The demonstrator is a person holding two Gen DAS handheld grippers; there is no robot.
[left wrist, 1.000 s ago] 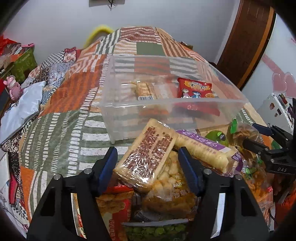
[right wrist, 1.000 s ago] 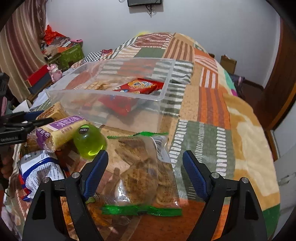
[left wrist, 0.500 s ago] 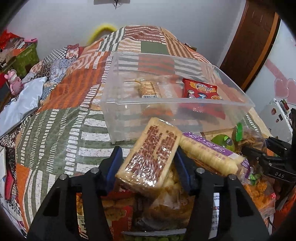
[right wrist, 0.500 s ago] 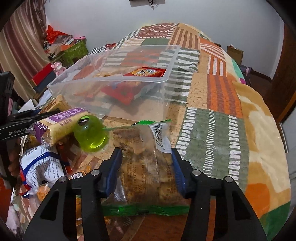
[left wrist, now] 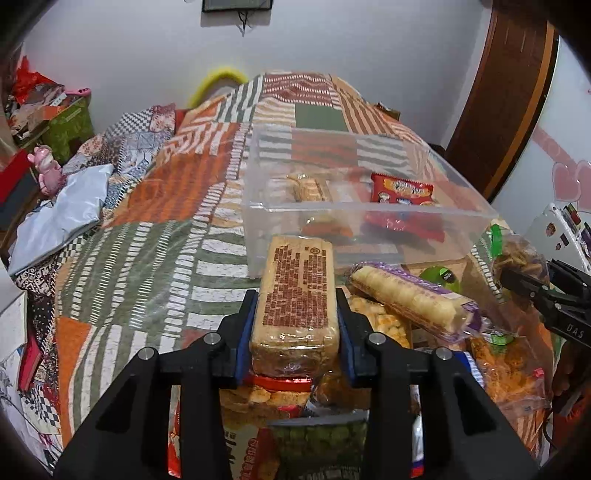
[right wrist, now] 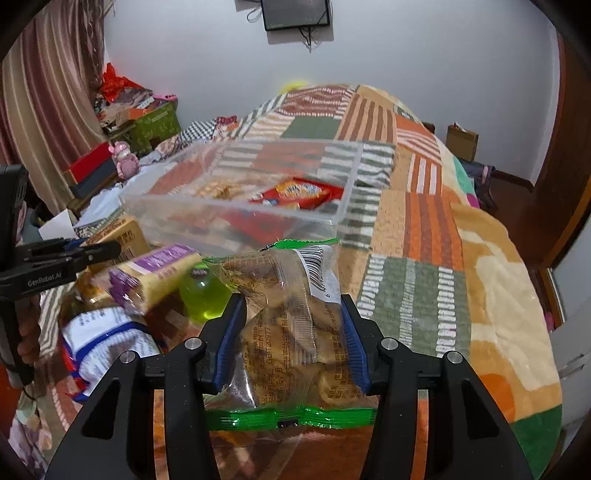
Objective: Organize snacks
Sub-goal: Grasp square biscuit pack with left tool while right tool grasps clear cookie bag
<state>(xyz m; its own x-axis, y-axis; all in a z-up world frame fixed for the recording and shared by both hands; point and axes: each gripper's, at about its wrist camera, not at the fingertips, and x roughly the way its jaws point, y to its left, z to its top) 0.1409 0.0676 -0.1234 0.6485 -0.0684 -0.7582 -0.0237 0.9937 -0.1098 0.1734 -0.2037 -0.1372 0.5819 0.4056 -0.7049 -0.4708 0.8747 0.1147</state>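
Clear plastic rectangular bin (left wrist: 369,210) sits on the orange, green and white patchwork blanket (left wrist: 155,236), open top. Inside it: a red snack packet (left wrist: 402,190) toward the right, a small pale cracker pack (left wrist: 308,188) toward the left.

Left gripper (left wrist: 295,332), black frame with blue pads, is clenched on a tan brick-shaped biscuit pack in clear wrap with brown print (left wrist: 297,291). Pads press both long sides; pack points toward the near wall of the bin, its far end just short of it, raised over the snack heap.

Right gripper (right wrist: 290,343), same build, grasps a clear bag of brown crisps with green sealed edges (right wrist: 288,332). Pads pinch the bag at both sides, film bulges between them; barcode label at the upper right of the bag. Bag sits in front of the bin's near right corner.

Between the two grippers, on the heap: a long roll of pale wafers in purple-labelled wrap (left wrist: 410,299), lying tilted, and behind it a green round jelly cup with a dark lid (right wrist: 205,295). White and blue printed packet (right wrist: 99,332) low in the heap, left in the right wrist view. Bag of green peas (left wrist: 317,439) and orange crisp bags under the left gripper.

Black wall-mounted screen (right wrist: 295,13) on the white wall behind the bed. Pink figurine (left wrist: 48,173) beside the bed at left.
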